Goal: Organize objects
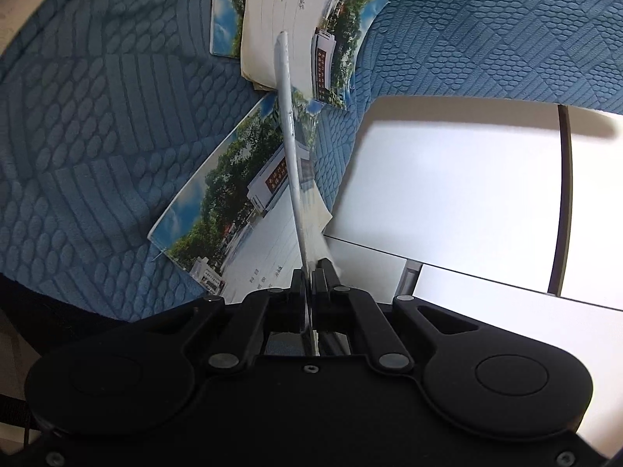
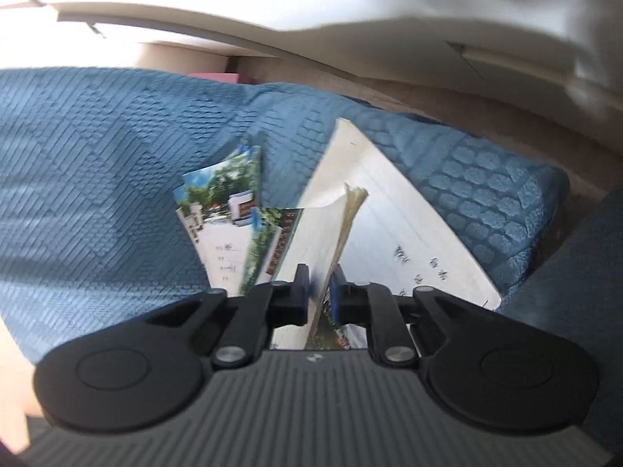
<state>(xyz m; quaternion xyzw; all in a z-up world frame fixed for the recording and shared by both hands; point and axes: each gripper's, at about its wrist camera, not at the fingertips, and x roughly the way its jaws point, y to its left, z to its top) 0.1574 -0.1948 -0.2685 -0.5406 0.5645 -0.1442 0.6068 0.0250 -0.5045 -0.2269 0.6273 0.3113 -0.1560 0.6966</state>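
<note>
My left gripper (image 1: pixel 310 272) is shut on a thin exercise book (image 1: pixel 290 132), held edge-on and bowing upward above the blue textured cover (image 1: pixel 97 116). Another exercise book with a photo cover (image 1: pixel 229 190) lies below it, and a small pile of the same books (image 1: pixel 296 11) lies farther off. My right gripper (image 2: pixel 319 284) has its jaws close around the edge of an exercise book (image 2: pixel 323 229), lifted over a white book with writing (image 2: pixel 412 249). More photo-cover books (image 2: pixel 222 194) lie to its left on the blue cover (image 2: pixel 97 175).
A white tabletop (image 1: pixel 459 186) with a dark seam lies to the right in the left wrist view. In the right wrist view, a pale floor and white furniture (image 2: pixel 350 50) lie beyond the blue cover, with a pink object (image 2: pixel 212 76) at its far edge.
</note>
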